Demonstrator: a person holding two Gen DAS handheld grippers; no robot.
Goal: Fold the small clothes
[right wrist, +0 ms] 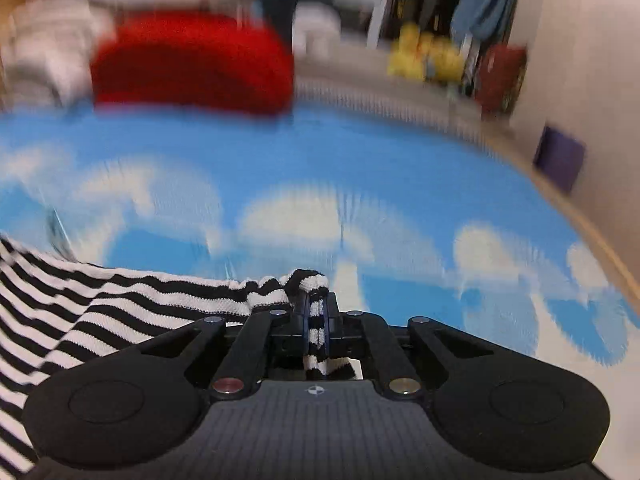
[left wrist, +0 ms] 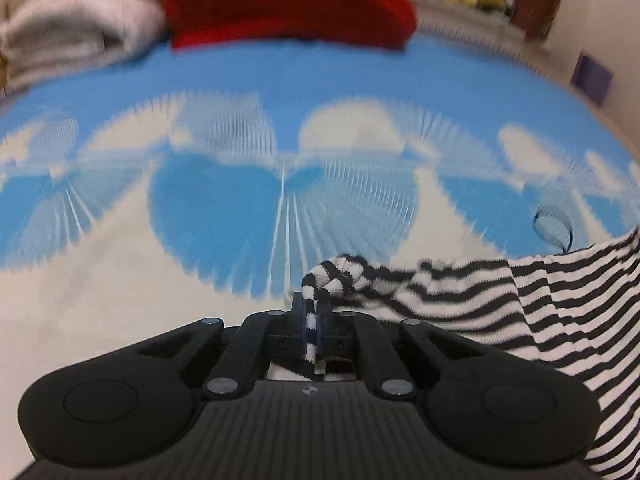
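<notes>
A black-and-white striped garment (left wrist: 540, 312) hangs stretched between the two grippers above a blue sheet with white clouds (left wrist: 360, 80). My left gripper (left wrist: 311, 312) is shut on one bunched corner of it, and the cloth trails off to the right in that view. My right gripper (right wrist: 318, 312) is shut on the opposite corner, with the striped garment (right wrist: 80, 312) running off to the left. A strip of striped fabric pokes out behind each pair of pads. Both views are motion-blurred.
A red cloth (left wrist: 288, 4) lies at the far edge of the sheet beside a heap of pale laundry (left wrist: 68, 20). Yellow plush toys (right wrist: 428, 56) and a dark red bag (right wrist: 500, 76) stand beyond. A wall with a purple patch (right wrist: 560, 156) rises at right.
</notes>
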